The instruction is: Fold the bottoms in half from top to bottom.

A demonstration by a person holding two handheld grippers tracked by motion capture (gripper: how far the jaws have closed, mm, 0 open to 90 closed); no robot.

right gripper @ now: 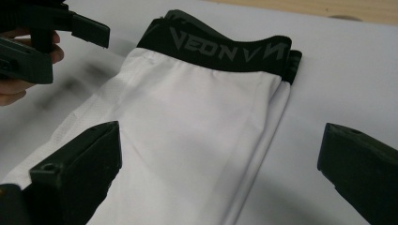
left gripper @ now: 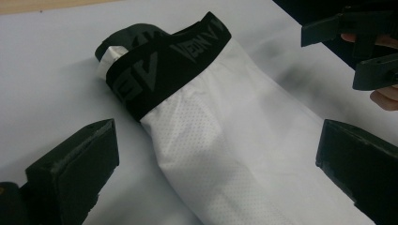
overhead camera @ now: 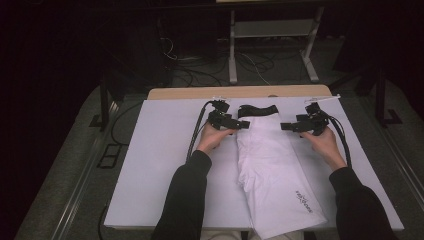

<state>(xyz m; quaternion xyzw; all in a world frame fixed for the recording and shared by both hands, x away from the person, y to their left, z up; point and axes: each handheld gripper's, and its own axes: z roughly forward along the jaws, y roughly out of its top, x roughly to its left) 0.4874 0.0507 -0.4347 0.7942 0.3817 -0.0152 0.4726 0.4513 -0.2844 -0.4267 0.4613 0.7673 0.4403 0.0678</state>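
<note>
Folded white mesh-fabric shorts with black elastic waistband point(overhead camera: 267, 155) lying flat mid white tabletop point(overhead camera: 160, 165), waistband point(right gripper: 225, 47) at far end. Light, limp, likely slippery; best pinched at thick waistband corners. Left hand-held gripper point(overhead camera: 245, 124) spread, just beside left edge; right hand-held gripper point(overhead camera: 284, 126) spread, flanking right edge, nothing gripped.

high view looks forward and down over the whole table point(overhead camera: 165, 165) from the person's side, while both gripper views sit close, facing inward across the same black waistband point(left gripper: 164, 61).
</note>
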